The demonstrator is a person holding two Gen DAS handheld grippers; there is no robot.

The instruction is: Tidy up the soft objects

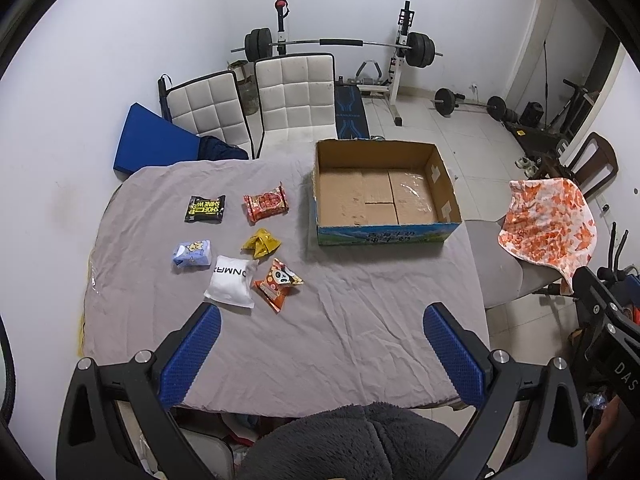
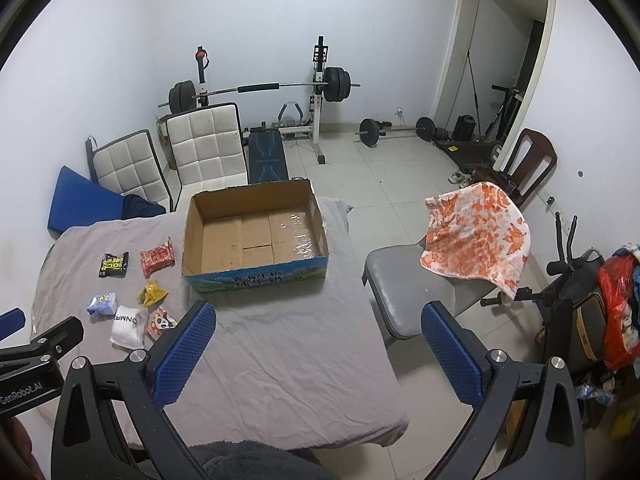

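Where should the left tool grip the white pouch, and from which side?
Come from above with the left tool and pinch the white pouch across its plump middle. It lies flat on the grey cloth; the panda packet crowds its right edge.

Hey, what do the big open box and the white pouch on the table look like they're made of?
Box: corrugated cardboard, matte brown inside with ragged rims, taped floor, glossy printed blue outside. White pouch: looks like soft fabric or matte film; puffy, faintly creased, black lettering. Hard to tell which.
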